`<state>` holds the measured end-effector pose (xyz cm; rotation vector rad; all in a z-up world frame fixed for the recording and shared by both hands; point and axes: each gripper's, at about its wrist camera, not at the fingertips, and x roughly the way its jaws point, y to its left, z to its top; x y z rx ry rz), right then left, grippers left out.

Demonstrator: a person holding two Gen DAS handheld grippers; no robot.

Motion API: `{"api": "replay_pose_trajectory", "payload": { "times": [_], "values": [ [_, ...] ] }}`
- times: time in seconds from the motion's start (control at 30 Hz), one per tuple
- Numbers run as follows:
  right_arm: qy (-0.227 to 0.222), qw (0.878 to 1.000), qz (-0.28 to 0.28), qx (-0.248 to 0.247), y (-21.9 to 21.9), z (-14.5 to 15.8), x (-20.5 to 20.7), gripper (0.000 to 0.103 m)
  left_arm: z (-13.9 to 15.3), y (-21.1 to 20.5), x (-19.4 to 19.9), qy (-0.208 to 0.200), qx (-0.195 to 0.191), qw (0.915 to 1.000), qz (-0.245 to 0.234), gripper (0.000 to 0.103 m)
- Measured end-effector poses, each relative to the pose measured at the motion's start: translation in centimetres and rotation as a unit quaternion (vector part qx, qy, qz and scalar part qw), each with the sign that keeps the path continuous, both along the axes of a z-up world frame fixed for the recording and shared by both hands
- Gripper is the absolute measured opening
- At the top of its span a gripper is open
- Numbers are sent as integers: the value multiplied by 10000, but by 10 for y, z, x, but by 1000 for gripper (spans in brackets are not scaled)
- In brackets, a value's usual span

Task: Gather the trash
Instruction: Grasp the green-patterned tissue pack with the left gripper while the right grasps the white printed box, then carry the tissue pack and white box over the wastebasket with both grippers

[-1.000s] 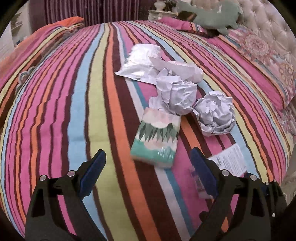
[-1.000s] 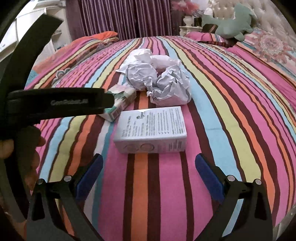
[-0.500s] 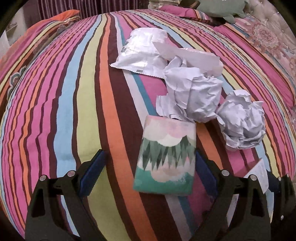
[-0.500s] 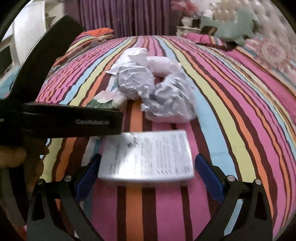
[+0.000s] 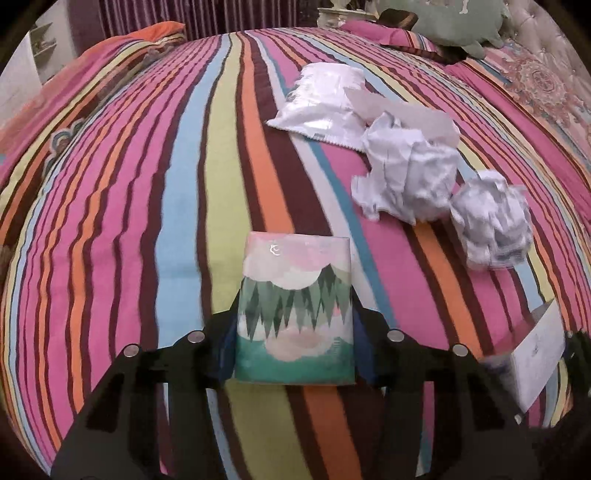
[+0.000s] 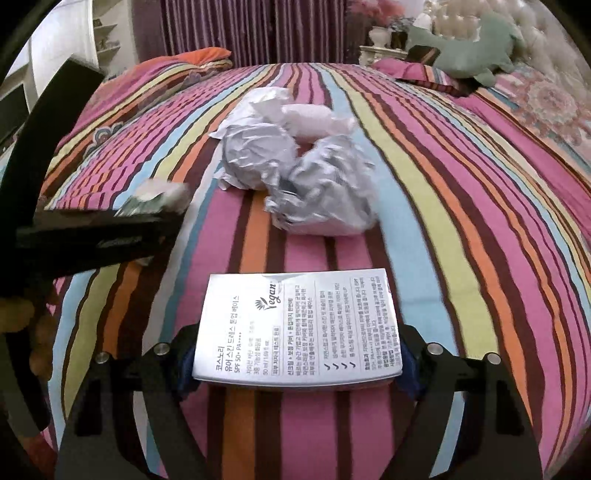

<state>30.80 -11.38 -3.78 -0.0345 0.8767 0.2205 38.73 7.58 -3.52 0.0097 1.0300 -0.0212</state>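
Note:
My left gripper point(image 5: 293, 343) is shut on a small tissue pack point(image 5: 295, 306) printed with green trees and pink clouds, held just over the striped bedspread point(image 5: 147, 221). My right gripper point(image 6: 297, 360) is shut on a white cosmetics box point(image 6: 299, 328) with Korean print. Two crumpled paper balls point(image 5: 410, 177) point(image 5: 491, 225) lie beyond, beside a white foil wrapper point(image 5: 321, 107). In the right wrist view the balls point(image 6: 258, 155) point(image 6: 325, 195) sit ahead of the box, and the left gripper's arm point(image 6: 96, 236) crosses at the left.
A green plush toy point(image 6: 476, 48) and pillows lie at the bed's head, far right. An orange pillow point(image 5: 147, 37) lies at the far left. Purple curtains point(image 6: 240, 33) hang behind the bed. The box held by the right gripper shows at the left view's right edge point(image 5: 535, 354).
Both grippers moved forward and closed: the left one onto the tissue pack, the right one onto the white box. The paper balls and wrapper have not moved.

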Motion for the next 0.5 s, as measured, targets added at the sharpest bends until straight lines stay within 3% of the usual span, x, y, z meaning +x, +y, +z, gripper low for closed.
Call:
{"api": "replay_pose_trajectory", "payload": {
  "times": [0.5],
  "values": [
    [34,9991,-78,404,-37,19,-56,77,12,-7,-97,-103,-336,9994,0,50]
  ]
}}
